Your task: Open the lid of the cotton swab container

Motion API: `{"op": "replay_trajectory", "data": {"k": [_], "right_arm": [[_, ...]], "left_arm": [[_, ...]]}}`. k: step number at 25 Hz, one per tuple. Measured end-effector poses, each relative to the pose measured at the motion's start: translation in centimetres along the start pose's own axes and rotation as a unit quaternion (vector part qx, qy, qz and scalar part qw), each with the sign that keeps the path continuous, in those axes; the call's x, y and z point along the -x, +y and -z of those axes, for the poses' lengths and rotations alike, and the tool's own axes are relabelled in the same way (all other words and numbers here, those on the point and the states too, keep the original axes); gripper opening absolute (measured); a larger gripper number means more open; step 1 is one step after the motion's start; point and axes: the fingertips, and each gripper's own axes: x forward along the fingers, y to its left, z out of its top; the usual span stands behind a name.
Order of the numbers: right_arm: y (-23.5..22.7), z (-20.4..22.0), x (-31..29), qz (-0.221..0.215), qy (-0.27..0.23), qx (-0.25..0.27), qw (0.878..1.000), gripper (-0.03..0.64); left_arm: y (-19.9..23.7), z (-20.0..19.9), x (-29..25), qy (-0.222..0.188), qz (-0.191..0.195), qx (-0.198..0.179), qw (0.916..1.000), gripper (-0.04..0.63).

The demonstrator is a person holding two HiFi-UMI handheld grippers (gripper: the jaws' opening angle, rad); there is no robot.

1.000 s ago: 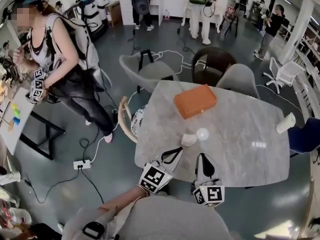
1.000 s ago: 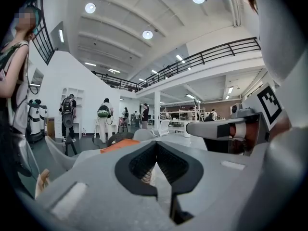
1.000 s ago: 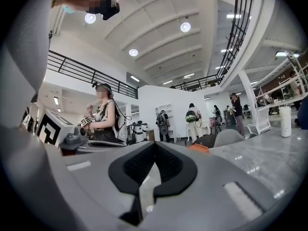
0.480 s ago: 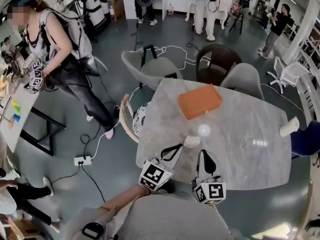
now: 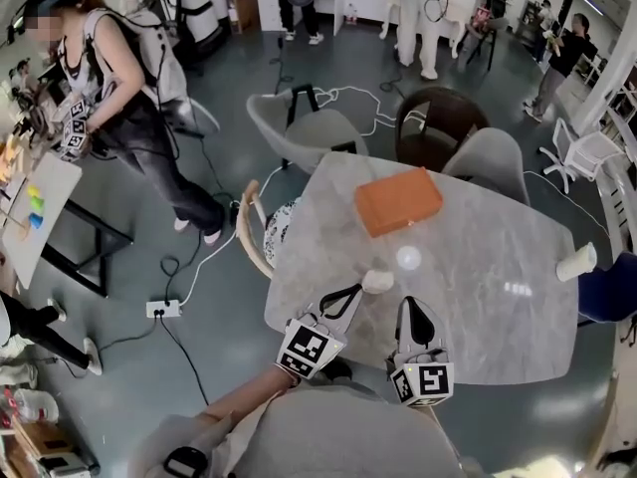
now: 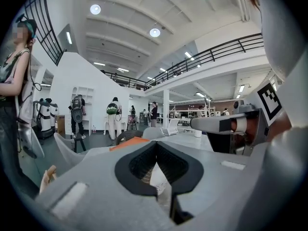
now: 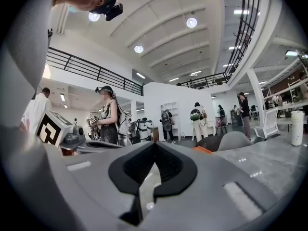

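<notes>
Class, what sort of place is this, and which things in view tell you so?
Probably an open-plan lab or studio used for recording sessions: people wearing backpacks stand about, a person holds a marker cube, cables trail across the floor, and a railed mezzanine overlooks it.

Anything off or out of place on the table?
Nothing spilled or damaged. The orange box, a small beige item and a round white one sit on the table. Only the paper cup stands out: upright, but close to the table's right edge, where a knock might tip it off.
</notes>
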Motion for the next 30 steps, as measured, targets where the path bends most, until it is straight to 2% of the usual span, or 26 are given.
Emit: {"op": "replay_trajectory", "data": {"k": [12,16,30], "right_arm": [[-2.0,1.2,-1.0,-0.009,0.012,-0.017,1.000,-0.003],[-2.3,1.4,-1.6,-0.015,0.015,-0.008,1.000,-0.003],[-2.5,4.5,-1.4,-0.019,0.048,-0.018,0.998,-0.003]], "left_arm": [[0.8,1.3,-0.2,0.018,-0.023,0.004,0.9996,-0.002],[1.2,1.9,-0.6,0.027,-0.025,0.000,0.9993,0.002],[0.5,5.7,-1.3,0.068,-0.007,0.005,0.9976,0.080]]}}
